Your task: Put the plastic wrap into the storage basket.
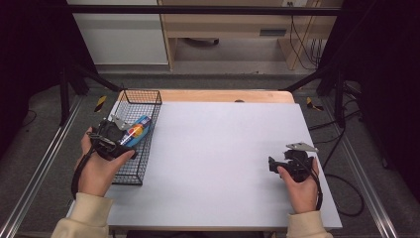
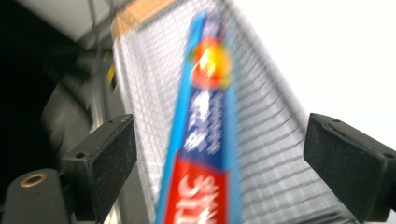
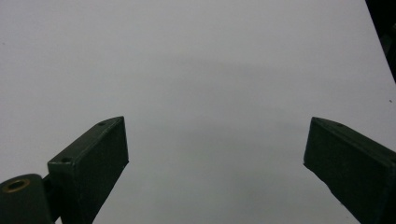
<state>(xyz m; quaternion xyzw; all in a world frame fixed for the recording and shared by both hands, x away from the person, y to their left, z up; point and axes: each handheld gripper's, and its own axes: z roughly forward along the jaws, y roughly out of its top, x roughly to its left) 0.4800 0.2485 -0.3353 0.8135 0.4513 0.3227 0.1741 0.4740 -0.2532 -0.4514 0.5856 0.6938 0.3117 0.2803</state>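
Left gripper (image 2: 219,163): fingers (image 2: 105,163) stand wide apart, nothing clamped between them; in the left gripper view the toothpaste box (image 2: 205,135) runs up the gap, blue with a red near end and an orange-yellow emblem farther along, but neither pad touches it. View is motion-blurred, so the exact clearance cannot be read. In the high view the left gripper (image 1: 111,139) sits over the near half of the wire basket (image 1: 148,96), and the toothpaste box (image 1: 136,131) lies inside it, lengthwise, at the left edge of the bench (image 1: 223,163). Right gripper (image 3: 215,154): fingers (image 3: 93,158) also wide apart, empty, looking at bare grey bench; in the high view the right gripper (image 1: 287,161) rests low at the near right, well apart from the basket. Risks, as judged: (1) box is long and slim, lying on mesh; a grip near one end would let the far end droop or swing and catch the basket wall. (2) Basket walls stand close beside the box, so a finger may snag the wire and drag or tip the light basket, which nothing steadies. (3) Closing on the thin cardboard faces too hard may crush it; too lightly, the glossy carton may slip. (4) Basket sits at the bench's left edge; a shove leftward could push it off.
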